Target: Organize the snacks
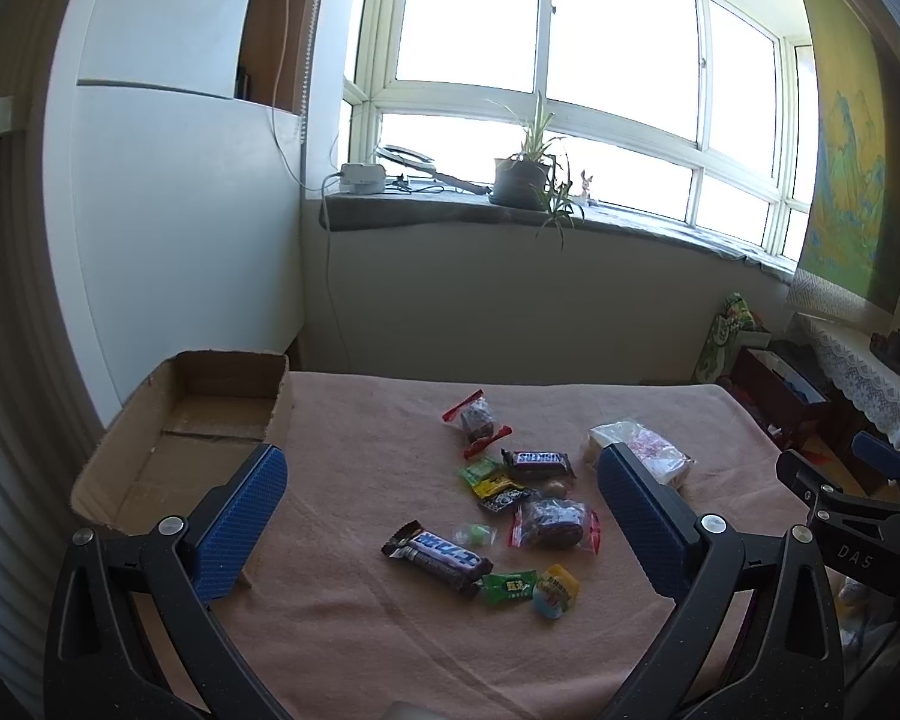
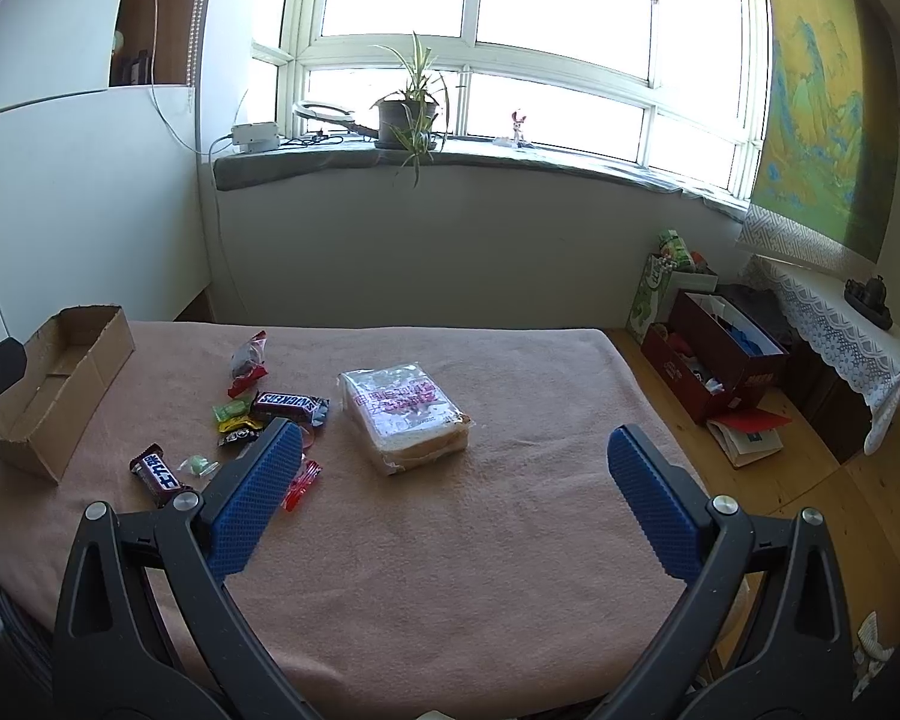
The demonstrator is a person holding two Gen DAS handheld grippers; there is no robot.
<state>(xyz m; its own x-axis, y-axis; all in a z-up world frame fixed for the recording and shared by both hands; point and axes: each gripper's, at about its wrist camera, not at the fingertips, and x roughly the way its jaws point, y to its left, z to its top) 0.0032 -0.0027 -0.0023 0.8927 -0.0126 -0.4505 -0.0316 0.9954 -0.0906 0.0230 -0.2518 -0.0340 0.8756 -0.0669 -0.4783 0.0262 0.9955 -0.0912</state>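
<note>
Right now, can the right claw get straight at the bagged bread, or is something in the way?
Probably yes. The right claw is open above the blanket, and the bagged bread lies ahead, slightly left of centre, with only bare blanket between. The candy pile sits off to the left, clear of it.

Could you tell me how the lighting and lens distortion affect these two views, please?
Left wrist view: the window is blown out to white, its frames bow from fisheye distortion, and the snacks such as the Snickers bar stay legible. Right wrist view: same glare and dark corner vignetting; the bread packet looks sharp.
</note>
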